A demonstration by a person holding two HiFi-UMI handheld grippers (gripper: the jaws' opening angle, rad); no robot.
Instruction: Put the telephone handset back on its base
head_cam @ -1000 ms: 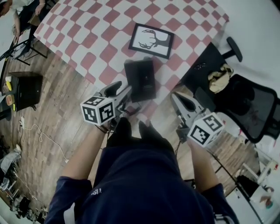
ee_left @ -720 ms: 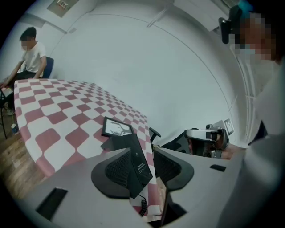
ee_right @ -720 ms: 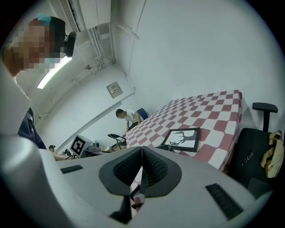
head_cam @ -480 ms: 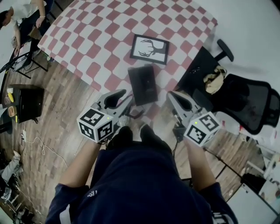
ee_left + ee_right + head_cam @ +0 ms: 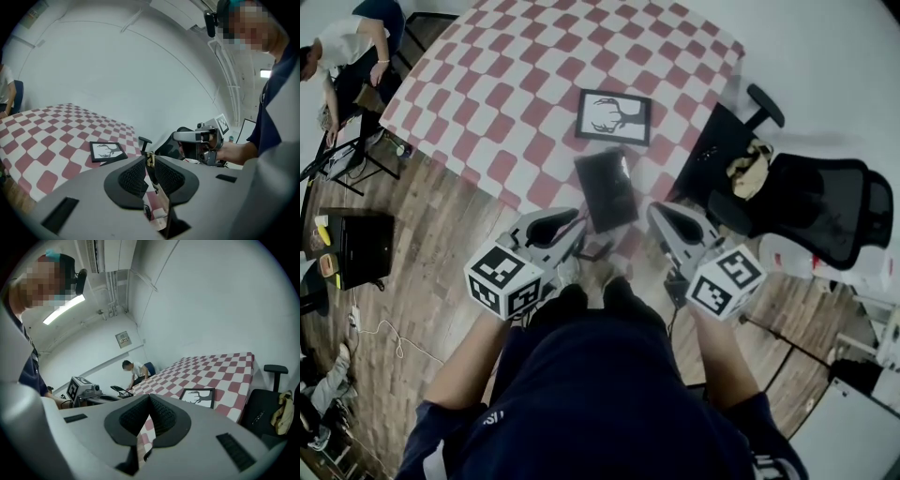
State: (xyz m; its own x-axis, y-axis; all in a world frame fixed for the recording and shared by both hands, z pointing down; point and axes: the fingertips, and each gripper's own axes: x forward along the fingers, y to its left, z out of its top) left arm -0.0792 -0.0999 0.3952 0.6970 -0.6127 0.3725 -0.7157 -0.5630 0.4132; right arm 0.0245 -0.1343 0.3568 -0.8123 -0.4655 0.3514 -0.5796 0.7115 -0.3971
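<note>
Red-and-white checked cloth covers the table (image 5: 534, 84) in the upper half of the head view, with wooden floor (image 5: 422, 234) to the left and a black office chair (image 5: 825, 206) at the right edge. A framed deer picture (image 5: 614, 117) lies on the cloth. Just below it in the frame, at the table's near edge, sits the black telephone (image 5: 605, 187). Its handset cannot be told apart from the base here and is judged to be lying on it. A coiled cord (image 5: 146, 213) shows in the slot between the jaws in the left gripper view.

The left gripper (image 5: 150, 161) has just been closing. Its jaws are almost together, leaving a narrow slit with nothing in it. The right gripper (image 5: 150, 399) has its jaws together at the tips, also empty. Both grippers are off the telephone, below it in the head view.

Risks, as judged:
- **Snagged cord:** it hangs near both grippers and the person's legs, and a catch could drag the handset off the base.
- **Edge placement:** a pull could bring the whole telephone down.
- **Poor seating:** a handset not properly home could slide off.
</note>
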